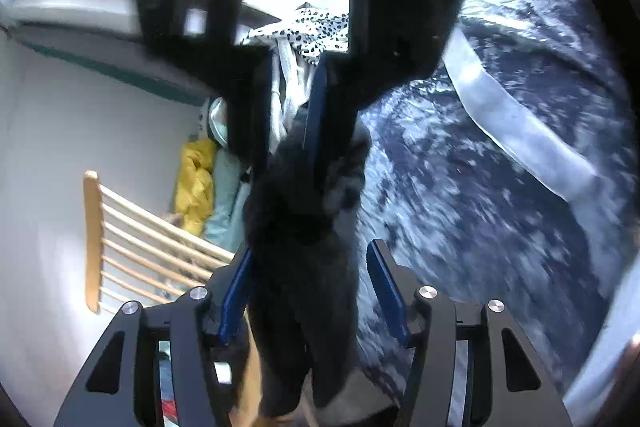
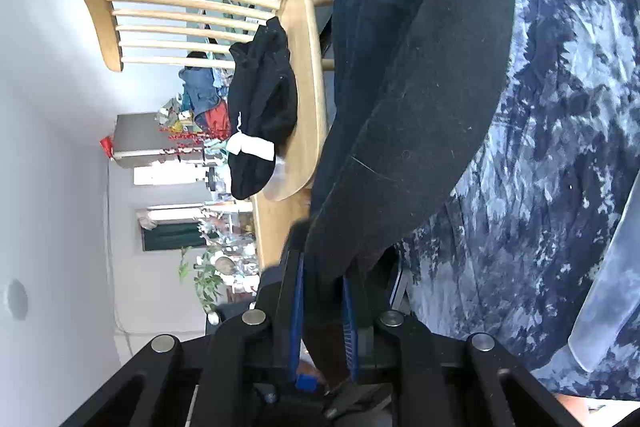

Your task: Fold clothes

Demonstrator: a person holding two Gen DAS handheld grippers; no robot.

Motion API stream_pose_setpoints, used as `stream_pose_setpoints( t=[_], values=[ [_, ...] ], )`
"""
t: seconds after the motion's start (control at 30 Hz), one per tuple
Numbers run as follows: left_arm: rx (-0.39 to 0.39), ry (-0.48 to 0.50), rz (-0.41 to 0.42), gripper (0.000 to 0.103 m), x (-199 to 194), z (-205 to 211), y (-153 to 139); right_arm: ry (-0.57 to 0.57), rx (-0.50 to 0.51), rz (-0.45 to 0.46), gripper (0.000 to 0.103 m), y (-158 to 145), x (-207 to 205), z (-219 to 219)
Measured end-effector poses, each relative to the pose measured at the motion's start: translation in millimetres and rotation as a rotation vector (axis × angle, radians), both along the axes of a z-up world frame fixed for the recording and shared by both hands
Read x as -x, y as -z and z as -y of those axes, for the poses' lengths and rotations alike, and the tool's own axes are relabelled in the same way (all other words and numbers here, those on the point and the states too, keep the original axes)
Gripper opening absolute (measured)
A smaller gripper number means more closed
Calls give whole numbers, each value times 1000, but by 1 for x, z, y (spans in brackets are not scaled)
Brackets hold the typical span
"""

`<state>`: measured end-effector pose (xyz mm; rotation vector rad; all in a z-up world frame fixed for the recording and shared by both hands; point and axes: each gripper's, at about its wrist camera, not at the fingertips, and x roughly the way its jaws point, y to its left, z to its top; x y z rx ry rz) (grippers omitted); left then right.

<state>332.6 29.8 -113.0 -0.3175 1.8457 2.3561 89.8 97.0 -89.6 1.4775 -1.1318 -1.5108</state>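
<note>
A dark, almost black garment hangs in the air between both grippers. In the left wrist view it passes between my left gripper's blue pads, which stand apart. The right gripper shows ahead in that view, shut on the same cloth. In the right wrist view my right gripper is shut on an edge of the dark garment, which stretches up and away. Below lies a blue-and-white patterned bedspread.
A wooden spindle-back chair stands beside the bed with a black sock-like item on its seat. A pale band crosses the bedspread. A spotted cloth and a yellow garment lie further off.
</note>
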Motion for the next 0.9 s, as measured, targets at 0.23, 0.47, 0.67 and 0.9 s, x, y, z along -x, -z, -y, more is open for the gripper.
stream_pose_setpoints(
  t=[0.23,0.47,0.67,0.9],
  values=[
    [-31,-38,46,14,21,11,-21,68,-50,21,45,8,4,-37],
    [-361,-232,230,14,64,71,-111,271,-285,-172,47,-6,29,-97],
    [-435,-274,266,14,92,90,-130,21,-716,-603,47,-26,34,-33],
    [-495,-300,315,14,104,104,-137,-38,-621,-669,43,-13,50,0]
  ],
)
